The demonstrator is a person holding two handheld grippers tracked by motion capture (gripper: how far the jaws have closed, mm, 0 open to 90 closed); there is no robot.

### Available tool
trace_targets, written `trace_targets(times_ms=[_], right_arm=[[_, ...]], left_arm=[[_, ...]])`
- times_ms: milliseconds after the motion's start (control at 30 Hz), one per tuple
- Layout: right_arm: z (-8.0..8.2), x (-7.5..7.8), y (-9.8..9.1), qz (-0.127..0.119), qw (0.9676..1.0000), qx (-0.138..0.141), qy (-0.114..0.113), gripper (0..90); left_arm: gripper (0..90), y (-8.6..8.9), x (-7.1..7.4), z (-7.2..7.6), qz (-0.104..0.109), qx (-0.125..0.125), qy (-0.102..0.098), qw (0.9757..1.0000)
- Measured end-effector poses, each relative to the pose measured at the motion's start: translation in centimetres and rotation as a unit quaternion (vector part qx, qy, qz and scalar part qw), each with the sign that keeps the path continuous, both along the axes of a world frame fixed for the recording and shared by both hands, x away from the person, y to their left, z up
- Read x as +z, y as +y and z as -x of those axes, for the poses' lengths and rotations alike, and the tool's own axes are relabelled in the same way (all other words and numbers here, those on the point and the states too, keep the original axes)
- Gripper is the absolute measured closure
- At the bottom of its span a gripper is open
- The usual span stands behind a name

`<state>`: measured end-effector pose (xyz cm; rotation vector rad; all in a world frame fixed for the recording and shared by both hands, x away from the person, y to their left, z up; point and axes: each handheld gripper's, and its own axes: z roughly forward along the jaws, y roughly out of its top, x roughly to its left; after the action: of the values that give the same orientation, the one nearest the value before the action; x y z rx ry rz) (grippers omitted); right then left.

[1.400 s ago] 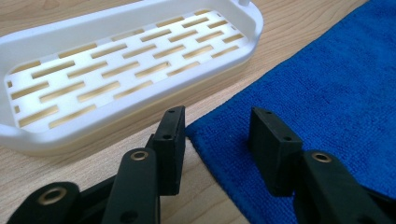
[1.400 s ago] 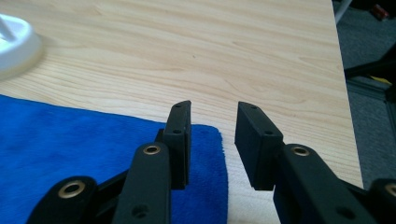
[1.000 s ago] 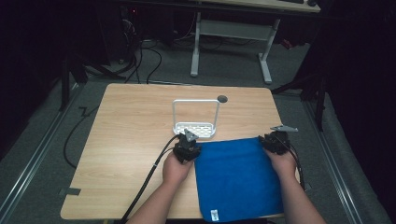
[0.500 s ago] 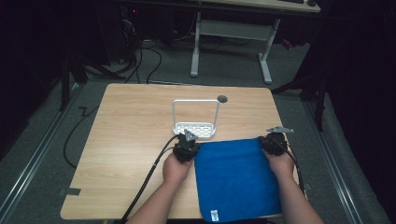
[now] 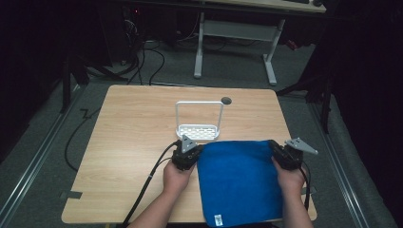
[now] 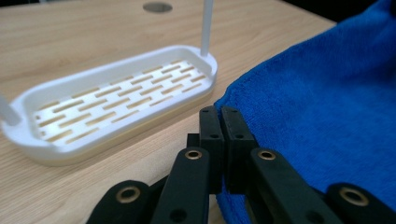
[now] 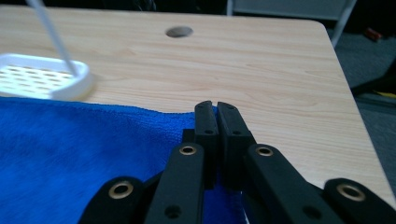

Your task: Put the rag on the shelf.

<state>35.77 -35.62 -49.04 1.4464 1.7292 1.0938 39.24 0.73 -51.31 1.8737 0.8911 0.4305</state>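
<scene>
While both claws pinch the blue towel's (image 5: pixel 237 178) far corners, bare table (image 5: pixel 133 123) lies beyond.

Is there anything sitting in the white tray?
No, the white tray shows just its bare slotted bottom beside the blue towel.

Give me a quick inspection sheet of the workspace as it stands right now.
Surface: wooden table, with a round cable hole near the far edge.
Job's things: blue towel lying flat at the near right; white slotted tray with a wire handle just beyond its far edge.
Clutter: nothing seen.
Grippers: left gripper jaws shut at the towel's far left corner; right gripper jaws shut at its far right corner.
Cables: black cable trailing from the left gripper off the near edge.
Surroundings: dark room, white desk frame and floor cables beyond the table.
</scene>
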Motion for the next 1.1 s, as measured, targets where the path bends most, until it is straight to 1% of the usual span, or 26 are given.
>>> trace_targets(times_ms=[33,67,100,133,167,200,233,267,300,333,400,433,467,600,633,700,767,800,833,867,933,1000,1033,1100], right_arm=[[0.2,0.1,0.2,0.003,1.0000,0.004,-0.002,88.2],[0.7,0.4,0.5,0.011,0.9999,0.010,-0.007,88.2],[1.0,0.7,0.7,0.014,0.9998,0.011,-0.014,88.2],[1.5,1.1,0.9,0.012,0.9995,0.012,-0.026,88.2],[1.8,1.4,1.0,0.016,0.9991,0.014,-0.036,88.2],[2.0,1.8,1.2,0.021,0.9987,0.014,-0.045,88.2],[2.1,2.0,1.3,0.022,0.9983,0.016,-0.051,88.2],[2.3,2.4,1.6,0.021,0.9979,0.017,-0.059,88.2],[2.4,2.6,1.7,0.023,0.9975,0.019,-0.064,88.2],[2.6,2.8,2.0,0.025,0.9969,0.021,-0.072,88.2],[2.9,3.1,2.5,0.033,0.9960,0.023,-0.080,88.2],[3.0,3.2,2.6,0.031,0.9957,0.024,-0.084,88.2],[3.2,3.4,2.7,0.029,0.9952,0.024,-0.090,88.2],[3.6,3.9,3.0,0.021,0.9936,0.023,-0.108,88.2],[3.7,4.0,3.0,0.021,0.9930,0.027,-0.113,88.2],[3.9,4.2,3.3,0.015,0.9925,0.031,-0.117,88.2],[4.2,4.5,3.6,0.014,0.9911,0.035,-0.127,88.2],[4.3,4.7,3.8,0.012,0.9906,0.037,-0.131,88.2],[4.4,4.9,3.9,0.012,0.9897,0.039,-0.137,88.2],[4.5,5.1,4.1,0.007,0.9891,0.041,-0.141,88.2],[4.8,5.4,4.4,0.001,0.9878,0.046,-0.149,88.2],[5.0,5.7,4.7,-0.004,0.9865,0.050,-0.156,88.2],[5.1,5.8,4.9,-0.005,0.9858,0.050,-0.160,88.2],[5.2,6.1,5.4,-0.006,0.9845,0.051,-0.168,88.2]], left_arm=[[88.7,0.4,0.2,0.6,0.010,-0.004,-0.009,0.9999],[88.7,0.6,0.4,1.0,0.013,-0.006,-0.016,0.9998],[88.6,1.1,0.6,1.6,0.016,-0.008,-0.028,0.9994],[88.6,1.4,0.8,2.1,0.023,-0.010,-0.035,0.9991],[88.6,1.8,1.0,2.3,0.026,-0.008,-0.043,0.9987],[88.6,2.0,1.2,2.4,0.034,-0.006,-0.041,0.9986],[88.6,2.3,1.6,2.2,0.053,-0.005,-0.032,0.9980],[88.6,2.5,2.0,2.2,0.061,-0.005,-0.031,0.9976],[88.5,2.6,2.5,2.4,0.060,-0.006,-0.040,0.9974],[88.4,2.6,2.7,2.6,0.055,-0.007,-0.048,0.9973],[88.3,2.9,3.1,3.1,0.025,-0.010,-0.071,0.9971],[88.3,3.2,3.2,3.4,0.007,-0.008,-0.084,0.9964],[88.3,3.4,3.2,3.5,0.004,-0.004,-0.089,0.9960],[88.3,4.8,3.9,3.3,0.030,0.010,-0.084,0.9959],[88.3,5.1,4.1,3.4,0.032,0.014,-0.089,0.9954],[88.3,5.4,4.6,3.5,0.029,0.019,-0.103,0.9941],[88.3,5.6,5.1,3.7,0.026,0.023,-0.114,0.9928],[88.3,5.8,5.4,3.8,0.028,0.026,-0.119,0.9921],[88.3,5.8,5.4,3.8,0.028,0.026,-0.119,0.9921],[88.3,6.1,5.9,4.0,0.032,0.031,-0.130,0.9906],[88.3,6.6,6.4,4.1,0.035,0.036,-0.138,0.9892],[88.3,6.9,6.9,4.3,0.033,0.039,-0.149,0.9874],[88.3,7.1,7.1,4.3,0.034,0.040,-0.154,0.9867],[88.3,7.6,7.4,4.3,0.045,0.043,-0.154,0.9862]])
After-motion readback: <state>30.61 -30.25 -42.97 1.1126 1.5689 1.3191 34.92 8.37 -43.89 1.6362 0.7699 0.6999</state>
